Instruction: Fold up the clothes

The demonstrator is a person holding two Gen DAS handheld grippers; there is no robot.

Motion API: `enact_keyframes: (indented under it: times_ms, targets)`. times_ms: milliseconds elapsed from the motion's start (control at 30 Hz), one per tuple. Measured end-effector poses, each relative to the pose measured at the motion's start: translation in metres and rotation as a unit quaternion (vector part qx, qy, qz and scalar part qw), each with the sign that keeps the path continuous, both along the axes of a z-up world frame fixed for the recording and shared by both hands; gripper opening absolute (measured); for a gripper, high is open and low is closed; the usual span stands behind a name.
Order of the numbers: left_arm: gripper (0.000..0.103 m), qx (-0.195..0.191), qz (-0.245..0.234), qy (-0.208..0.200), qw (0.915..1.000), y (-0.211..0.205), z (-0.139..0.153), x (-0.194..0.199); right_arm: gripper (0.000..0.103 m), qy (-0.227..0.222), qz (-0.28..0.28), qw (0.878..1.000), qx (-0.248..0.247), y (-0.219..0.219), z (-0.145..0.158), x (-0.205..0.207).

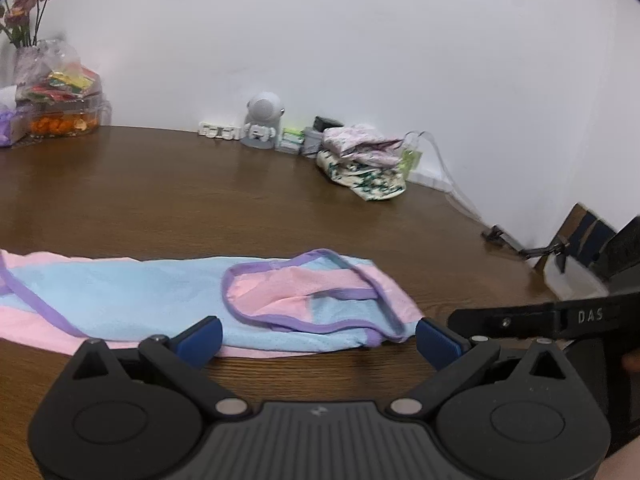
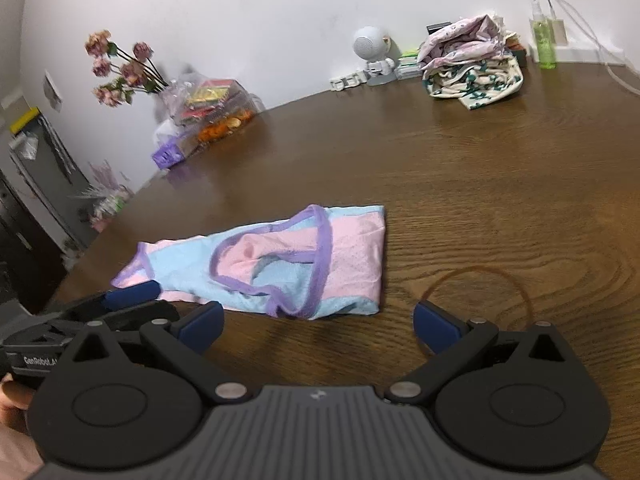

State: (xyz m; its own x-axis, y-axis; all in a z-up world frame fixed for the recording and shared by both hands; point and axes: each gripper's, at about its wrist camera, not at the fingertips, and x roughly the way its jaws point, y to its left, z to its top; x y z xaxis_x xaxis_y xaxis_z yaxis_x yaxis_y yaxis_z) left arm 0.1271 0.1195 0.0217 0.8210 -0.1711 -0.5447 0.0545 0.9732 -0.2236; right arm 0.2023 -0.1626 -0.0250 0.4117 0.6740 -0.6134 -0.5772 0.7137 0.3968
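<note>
Pink-blue garment (image 2: 256, 264) flat on worktop (image 2: 480, 200), partly folded; both grippers' fingers (image 1: 200, 338) spread, empty. Advice: pinch both layers at hem.

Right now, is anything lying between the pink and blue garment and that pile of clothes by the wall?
No. Only bare wooden table separates the pink and blue garment from the pile of clothes, clearest in the right wrist view.

1 pink-blue garment w/ purple trim (image 1: 168, 300) on 1 wooden table (image 1: 240, 200), 2 folded garments in 1 stack (image 1: 364, 164) at back. 2 grippers: left gripper (image 1: 319, 338) & right gripper (image 2: 316, 322), 2 blue pads each, both spread wide. 1 white robot figurine (image 1: 262, 120), 1 green spray bottle (image 2: 543, 36), 1 flower bunch (image 2: 120, 68), approx 6 blooms.
</note>
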Motion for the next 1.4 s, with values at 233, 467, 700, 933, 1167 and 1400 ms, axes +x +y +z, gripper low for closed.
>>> enact_keyframes:
  times_ms: [233,467,700,933,1167,1400]
  targets:
    - [0.099,0.041,0.003,-0.015,0.9991,0.01,0.02,0.038,0.102,0.057,0.003,0.998,0.017,0.01,0.005,0.048]
    - [0.045,0.03,-0.047,0.026,0.9981,-0.003,0.006,0.077,0.076,0.16,0.006,0.986,0.055,0.004,-0.025,0.09]
    - [0.03,0.026,-0.073,0.047,0.9958,-0.013,-0.014,0.101,0.049,0.208,-0.005,0.97,0.124,-0.005,-0.05,0.108]
    - [0.023,0.027,-0.076,0.054,0.9953,-0.006,-0.029,0.106,0.02,0.258,-0.011,0.951,0.171,-0.007,-0.074,0.133]
    - [0.022,0.022,-0.08,0.049,0.9953,-0.004,-0.032,0.106,0.017,0.26,0.005,0.951,0.166,0.003,-0.076,0.138]
    - [0.022,0.03,-0.08,0.048,0.9952,-0.008,-0.029,0.105,0.009,0.251,0.004,0.953,0.168,-0.002,-0.076,0.134]
